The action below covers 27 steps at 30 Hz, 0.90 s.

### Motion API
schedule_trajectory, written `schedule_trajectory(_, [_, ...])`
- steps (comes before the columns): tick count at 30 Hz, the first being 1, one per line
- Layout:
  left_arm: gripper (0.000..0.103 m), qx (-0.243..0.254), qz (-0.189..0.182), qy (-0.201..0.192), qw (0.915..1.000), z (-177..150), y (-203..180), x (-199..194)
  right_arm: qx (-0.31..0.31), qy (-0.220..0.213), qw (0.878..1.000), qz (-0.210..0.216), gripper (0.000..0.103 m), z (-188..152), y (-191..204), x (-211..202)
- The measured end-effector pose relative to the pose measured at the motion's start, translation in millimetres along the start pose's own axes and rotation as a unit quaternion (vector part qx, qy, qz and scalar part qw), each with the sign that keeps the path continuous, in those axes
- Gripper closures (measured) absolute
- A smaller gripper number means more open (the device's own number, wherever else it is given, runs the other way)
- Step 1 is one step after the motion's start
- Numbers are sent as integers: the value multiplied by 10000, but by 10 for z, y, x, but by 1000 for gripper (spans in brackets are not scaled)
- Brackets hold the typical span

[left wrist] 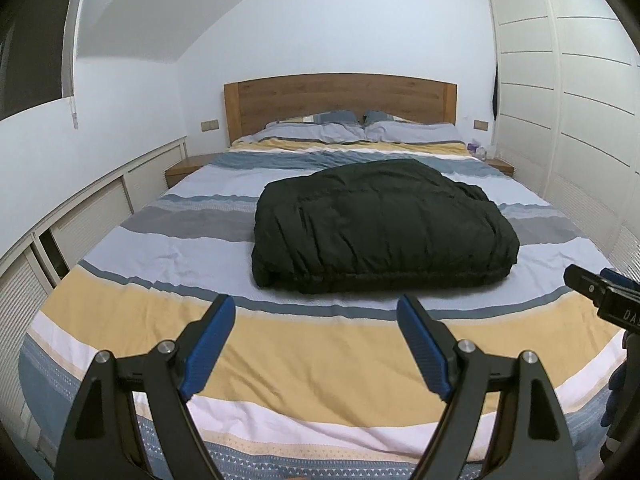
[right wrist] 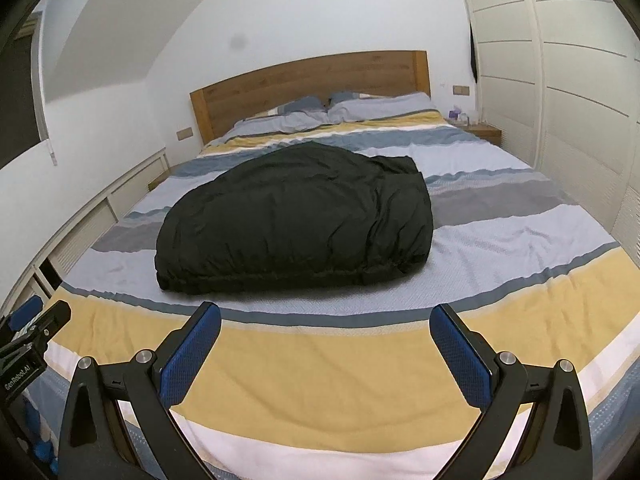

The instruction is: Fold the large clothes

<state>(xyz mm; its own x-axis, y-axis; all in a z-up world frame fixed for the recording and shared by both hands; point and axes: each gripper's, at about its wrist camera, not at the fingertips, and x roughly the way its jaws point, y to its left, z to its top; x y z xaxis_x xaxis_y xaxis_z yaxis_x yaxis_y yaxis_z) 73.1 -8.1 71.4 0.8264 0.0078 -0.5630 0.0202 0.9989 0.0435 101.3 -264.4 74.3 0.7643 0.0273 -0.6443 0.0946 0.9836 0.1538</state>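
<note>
A black puffy garment (left wrist: 380,228) lies as a folded bundle on the middle of the striped bed (left wrist: 320,360); it also shows in the right wrist view (right wrist: 296,220). My left gripper (left wrist: 316,308) is open and empty, held above the foot of the bed, short of the garment. My right gripper (right wrist: 326,316) is open and empty, also above the foot of the bed. The right gripper's side shows at the right edge of the left wrist view (left wrist: 600,292). The left gripper shows at the left edge of the right wrist view (right wrist: 36,332).
A wooden headboard (left wrist: 340,100) and pillows (left wrist: 360,130) are at the far end. White wardrobe doors (left wrist: 580,120) run along the right. Low white cabinets (left wrist: 80,216) run along the left. A bedside table (left wrist: 182,168) stands at either side.
</note>
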Motion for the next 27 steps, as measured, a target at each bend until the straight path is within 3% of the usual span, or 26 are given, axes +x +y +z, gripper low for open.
schedule_trajectory(27, [20,-85,-23,-36,10000,-121,83,-273,-313,-204,9985,-402,1,-153,-38,-446])
